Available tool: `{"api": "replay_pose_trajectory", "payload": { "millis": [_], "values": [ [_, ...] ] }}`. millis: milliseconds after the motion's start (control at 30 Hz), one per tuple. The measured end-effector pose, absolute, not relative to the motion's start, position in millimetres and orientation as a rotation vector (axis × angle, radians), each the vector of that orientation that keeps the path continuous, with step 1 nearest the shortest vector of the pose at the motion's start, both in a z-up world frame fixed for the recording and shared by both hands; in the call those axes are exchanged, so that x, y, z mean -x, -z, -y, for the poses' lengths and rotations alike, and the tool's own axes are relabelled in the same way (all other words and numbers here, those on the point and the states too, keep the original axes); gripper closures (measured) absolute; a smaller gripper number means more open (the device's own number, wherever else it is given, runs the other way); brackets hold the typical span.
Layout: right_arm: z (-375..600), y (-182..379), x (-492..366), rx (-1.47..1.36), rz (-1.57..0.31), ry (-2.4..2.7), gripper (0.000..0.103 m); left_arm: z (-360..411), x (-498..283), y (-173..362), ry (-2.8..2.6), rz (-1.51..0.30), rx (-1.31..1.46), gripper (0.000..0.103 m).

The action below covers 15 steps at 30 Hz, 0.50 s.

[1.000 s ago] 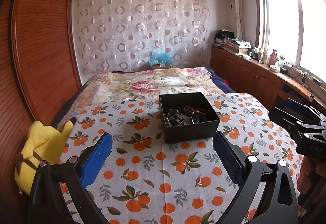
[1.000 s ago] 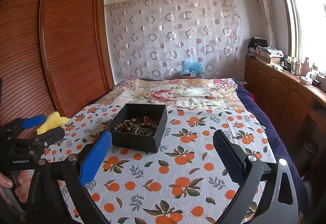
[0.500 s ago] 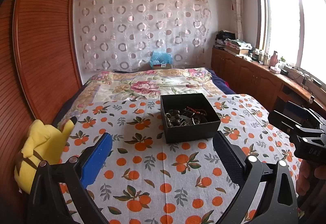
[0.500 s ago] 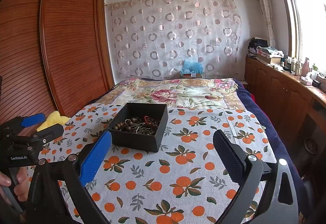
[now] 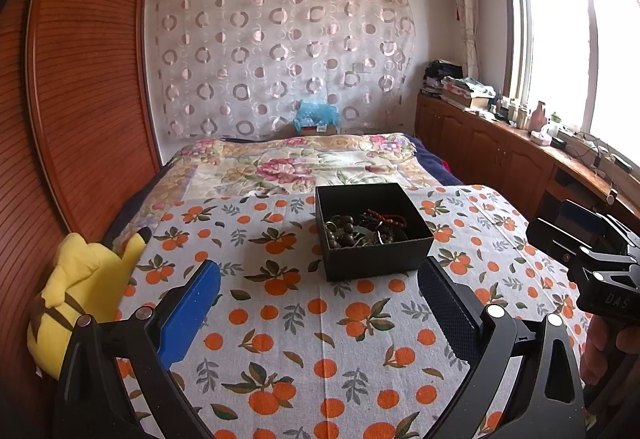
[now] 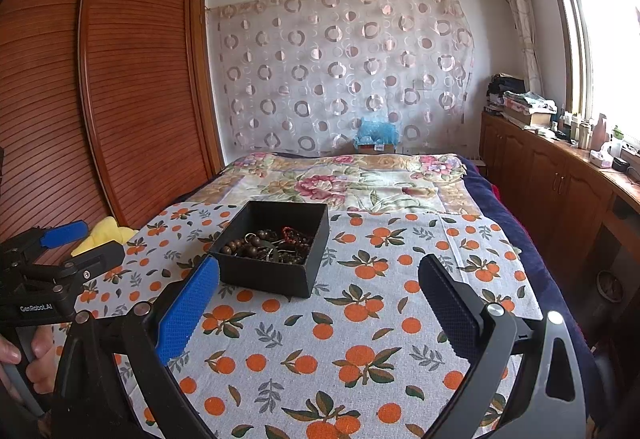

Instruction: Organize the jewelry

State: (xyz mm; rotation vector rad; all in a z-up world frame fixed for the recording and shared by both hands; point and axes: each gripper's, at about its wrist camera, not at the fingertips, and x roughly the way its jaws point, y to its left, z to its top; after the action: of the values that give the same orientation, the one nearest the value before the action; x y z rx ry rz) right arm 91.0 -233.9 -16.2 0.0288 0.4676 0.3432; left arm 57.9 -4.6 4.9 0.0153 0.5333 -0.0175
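A black open box sits on the orange-print cloth on the bed. It holds a tangle of jewelry: brown bead strings, a red bead string and metal rings. The box also shows in the right wrist view, with the jewelry inside. My left gripper is open and empty, just short of the box. My right gripper is open and empty, to the right of the box and short of it. Each gripper shows in the other's view, the right one and the left one.
A yellow plush toy lies at the cloth's left edge by the wooden wardrobe. A floral quilt covers the bed beyond the cloth. Wooden cabinets with clutter run along the right wall under the window.
Both views have shifted only slightly; the box sits a touch lower and nearer in the left wrist view. Both grippers have stayed open and empty.
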Motion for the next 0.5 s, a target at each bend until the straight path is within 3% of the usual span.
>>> {"api": "replay_pose_trajectory", "payload": {
  "millis": [500],
  "values": [
    [233.1, 17.0, -91.8, -0.027, -0.468, -0.342, 0.003, 3.8, -57.6, -5.1, 0.017, -0.529, -0.017, 0.008]
  ]
}}
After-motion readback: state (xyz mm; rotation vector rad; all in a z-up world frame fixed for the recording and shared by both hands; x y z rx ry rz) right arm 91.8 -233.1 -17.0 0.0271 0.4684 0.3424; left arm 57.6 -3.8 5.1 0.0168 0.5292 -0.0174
